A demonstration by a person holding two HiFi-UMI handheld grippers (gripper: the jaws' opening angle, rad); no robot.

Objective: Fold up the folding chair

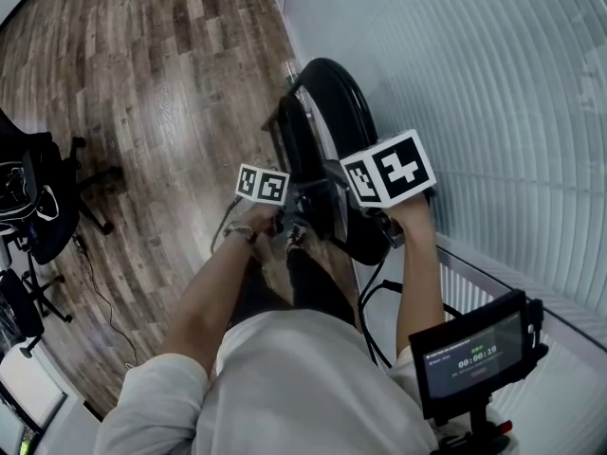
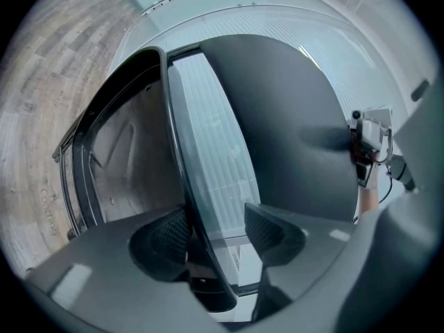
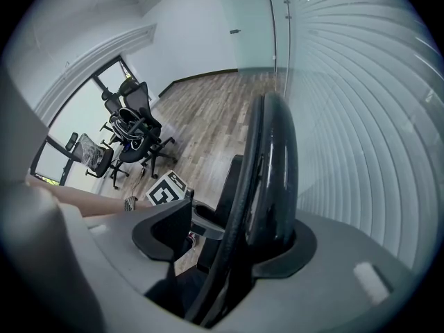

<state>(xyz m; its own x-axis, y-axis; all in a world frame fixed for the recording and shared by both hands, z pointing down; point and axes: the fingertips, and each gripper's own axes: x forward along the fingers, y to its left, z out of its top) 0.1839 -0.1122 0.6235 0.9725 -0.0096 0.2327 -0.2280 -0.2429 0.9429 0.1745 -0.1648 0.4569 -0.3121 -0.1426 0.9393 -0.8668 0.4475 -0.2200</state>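
Observation:
The black folding chair [image 1: 327,112] stands nearly flat on its edge beside the frosted glass wall. My left gripper [image 2: 216,231] reaches level at it, its jaws apart. The thin frame tube [image 2: 177,151] runs between them, close against the left pad [image 2: 170,238], with a gap to the right pad. The dark seat panel [image 2: 277,116] fills the space behind. My right gripper [image 3: 232,231] points steeply down over the chair's thick upper rim [image 3: 274,158]. Its jaws straddle the rim, which lies against the right jaw, while the left pad [image 3: 173,231] stands clear.
The frosted glass wall [image 1: 474,83] runs close along the chair's right. Wooden floor [image 1: 152,93] spreads to the left, with office chairs [image 1: 38,207] and a thin cable at its far side. A small screen [image 1: 474,354] hangs at my chest, lower right.

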